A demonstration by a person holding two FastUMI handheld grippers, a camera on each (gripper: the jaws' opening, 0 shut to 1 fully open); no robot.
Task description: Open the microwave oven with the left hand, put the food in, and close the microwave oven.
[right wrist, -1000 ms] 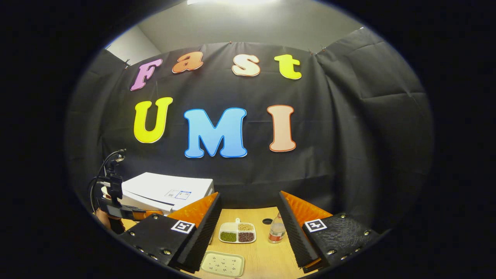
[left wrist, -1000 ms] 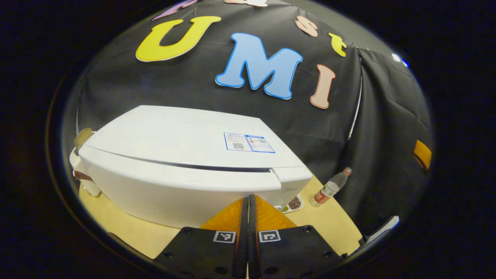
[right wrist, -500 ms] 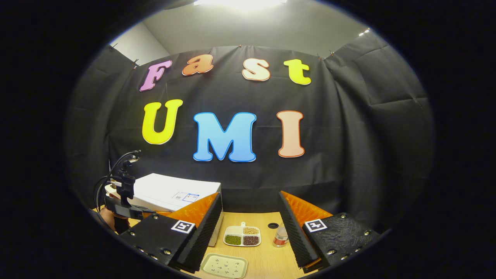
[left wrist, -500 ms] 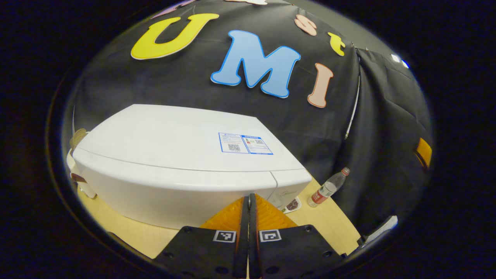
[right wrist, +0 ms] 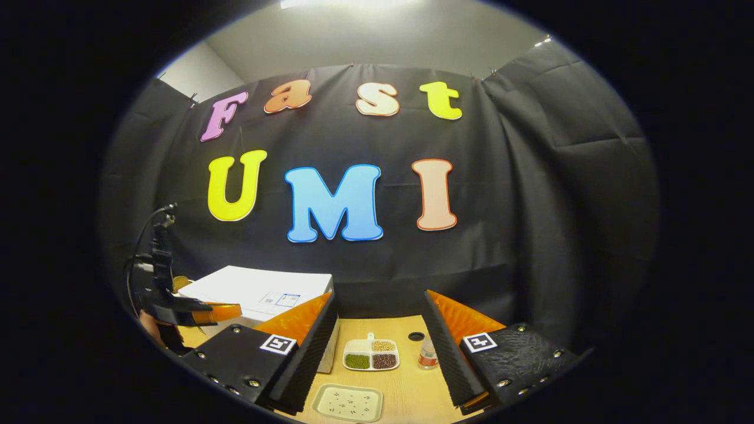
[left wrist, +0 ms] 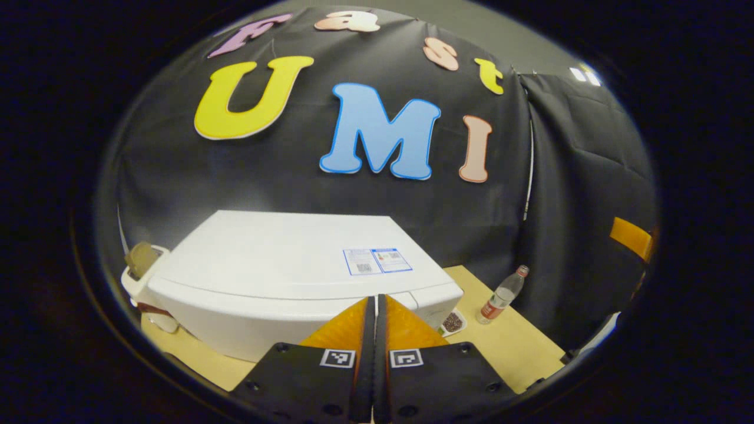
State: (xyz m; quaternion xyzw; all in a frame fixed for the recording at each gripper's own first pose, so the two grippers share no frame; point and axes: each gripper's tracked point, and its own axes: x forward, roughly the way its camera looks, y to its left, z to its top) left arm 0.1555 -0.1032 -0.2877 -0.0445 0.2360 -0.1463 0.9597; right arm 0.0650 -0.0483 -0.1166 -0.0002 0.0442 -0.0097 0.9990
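Standing on the pale wooden table, the white box-shaped microwave oven has its door closed and fills the 9 to 12 o'clock area ahead of the left gripper, whose fingers are pressed together on nothing. The right gripper is spread wide and empty. Between its fingers at 12 o'clock lies the white divided tray of beans, with a clear plastic bottle at 1 o'clock and a pale rectangular speckled plate nearer.
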